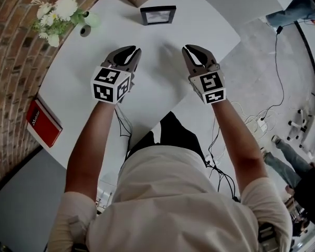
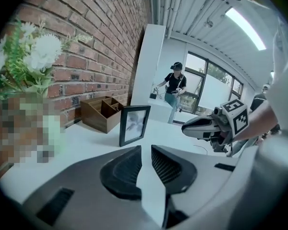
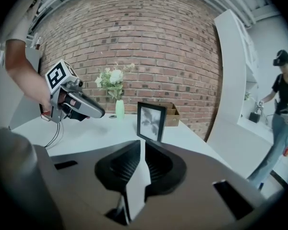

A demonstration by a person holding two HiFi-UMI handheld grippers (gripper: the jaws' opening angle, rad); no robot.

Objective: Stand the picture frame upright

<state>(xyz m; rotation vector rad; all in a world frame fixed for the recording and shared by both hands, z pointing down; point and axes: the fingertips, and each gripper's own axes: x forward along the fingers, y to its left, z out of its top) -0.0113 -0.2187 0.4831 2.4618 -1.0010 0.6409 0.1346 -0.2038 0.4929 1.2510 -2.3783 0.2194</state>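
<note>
One picture frame stands upright on the desk, ahead of both sets of jaws and well apart from them. Two grippers, the left gripper and the right gripper, hover side by side on outstretched forearms, their jaws slightly parted and grasping nothing.

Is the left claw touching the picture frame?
Apart. The head view shows bare table between the left gripper and the upright picture frame.
</note>
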